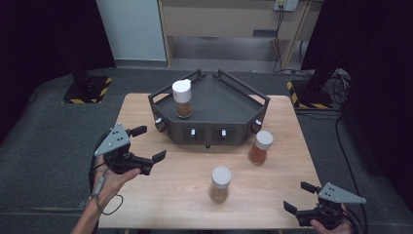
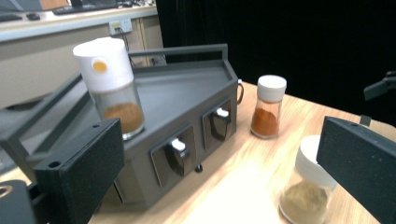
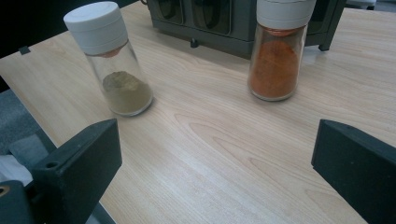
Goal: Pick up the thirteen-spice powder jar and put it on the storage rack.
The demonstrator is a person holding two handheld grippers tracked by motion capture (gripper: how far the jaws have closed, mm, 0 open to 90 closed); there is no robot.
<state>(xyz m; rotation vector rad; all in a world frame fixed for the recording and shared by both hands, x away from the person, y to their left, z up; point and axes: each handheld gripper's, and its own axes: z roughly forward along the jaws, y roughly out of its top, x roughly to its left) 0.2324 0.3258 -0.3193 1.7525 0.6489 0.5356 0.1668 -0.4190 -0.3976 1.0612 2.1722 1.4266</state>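
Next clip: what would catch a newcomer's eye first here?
Probably the dark angular rack at the table's far edge, with one white-capped jar of brown powder standing on its left side. Two more jars wait on the bare wood in front: an orange one near the rack's right corner and a tan one nearer the person. Both tongs, left and right, hang open and empty.

The left hand-held gripper point(image 1: 148, 143) hovers at the left edge of the bench point(image 1: 160, 195), jaws spread wide, gripped by the left hand point(image 1: 109, 178) with the forearm coming from below. The right hand-held gripper point(image 1: 298, 196) sits low at the near right corner, jaws also apart.
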